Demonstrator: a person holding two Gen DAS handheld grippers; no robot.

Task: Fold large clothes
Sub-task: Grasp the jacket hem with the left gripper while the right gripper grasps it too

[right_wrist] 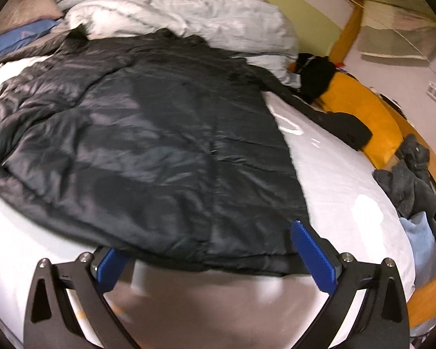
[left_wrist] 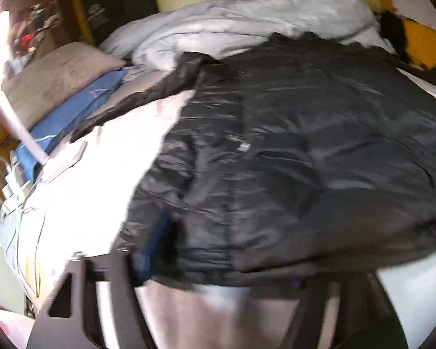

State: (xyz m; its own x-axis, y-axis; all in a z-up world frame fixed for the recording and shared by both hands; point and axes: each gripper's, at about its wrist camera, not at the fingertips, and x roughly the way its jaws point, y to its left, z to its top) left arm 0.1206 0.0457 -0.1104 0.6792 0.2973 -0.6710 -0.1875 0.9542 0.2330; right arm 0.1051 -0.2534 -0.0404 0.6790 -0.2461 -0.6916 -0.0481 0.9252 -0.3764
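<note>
the black puffer jacket (right_wrist: 148, 133) lies spread flat on the white bed sheet (right_wrist: 343, 180), its collar end toward the crumpled grey duvet (right_wrist: 189, 14). the right gripper (right_wrist: 209, 250) has its jaws released wide, straddling the jacket's near hem. the left gripper (left_wrist: 221, 273) sits at the same hem with jaws spread apart, though its blue pads are partly hidden under the fabric.

We see a white-sheeted bed (right_wrist: 348, 180) with a rumpled grey duvet (right_wrist: 189, 14) at twelve o'clock (pale green wall (right_wrist: 305, 3) behind), wooden frame (right_wrist: 378, 122) at three o'clock.
</note>
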